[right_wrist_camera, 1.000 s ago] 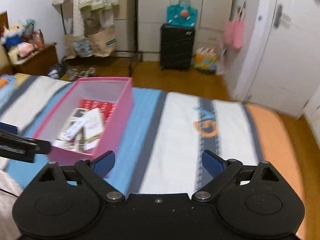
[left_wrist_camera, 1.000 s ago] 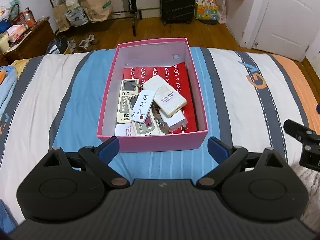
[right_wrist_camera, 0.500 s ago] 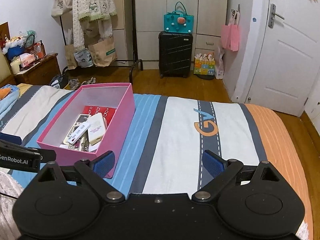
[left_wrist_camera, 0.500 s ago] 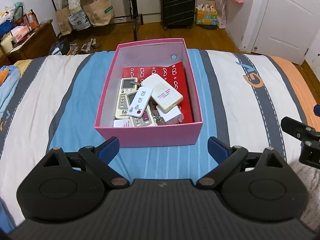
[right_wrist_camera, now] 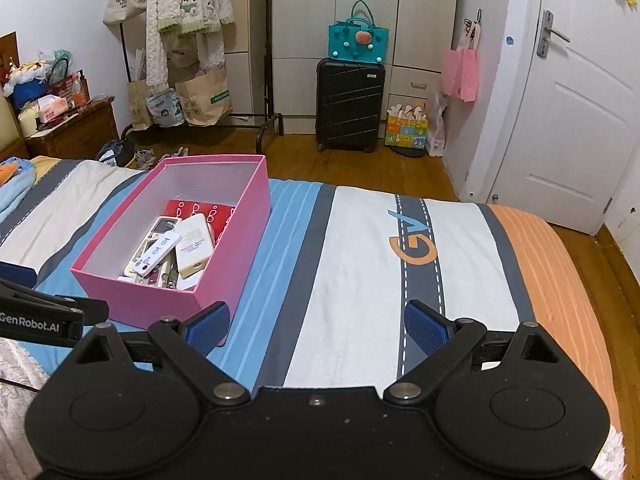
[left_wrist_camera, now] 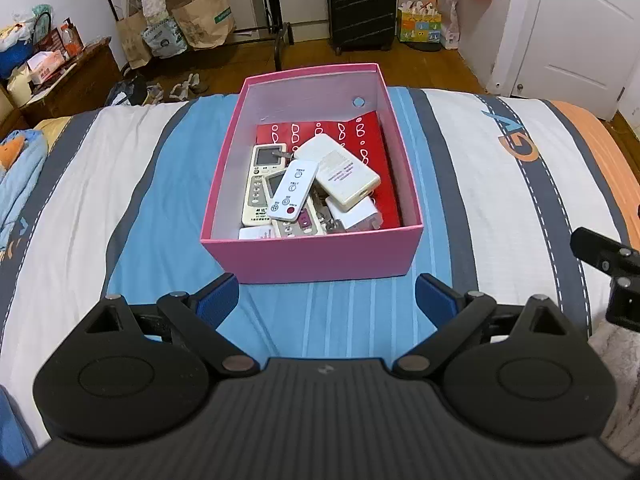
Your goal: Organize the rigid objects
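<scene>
The pink box [left_wrist_camera: 316,254] sits on the striped bedcover [left_wrist_camera: 480,184], on its blue band, lid off and open at the top. Inside, a red patterned sheet [left_wrist_camera: 360,132] lies on the floor of the box toward the far end. Piled at the near end are a cream remote control with a grey screen [left_wrist_camera: 264,178], a small white remote with a red button [left_wrist_camera: 293,190] lying across it, a cream rectangular device with a printed label [left_wrist_camera: 340,174] tilted over the pile, a white plug adapter [left_wrist_camera: 354,214] and a set of keys [left_wrist_camera: 330,224] partly buried beneath. The left gripper [left_wrist_camera: 326,298] hovers just short of the box's near wall, its blue-padded fingers spread wide and empty, the box centred between them. The right gripper [right_wrist_camera: 316,326] hangs over the bedcover beside the box, to its right, likewise spread wide with nothing between the pads; its left pad overlaps the near corner of the box in that view, contact not determinable. Each gripper's edge shows in the other's view.
</scene>
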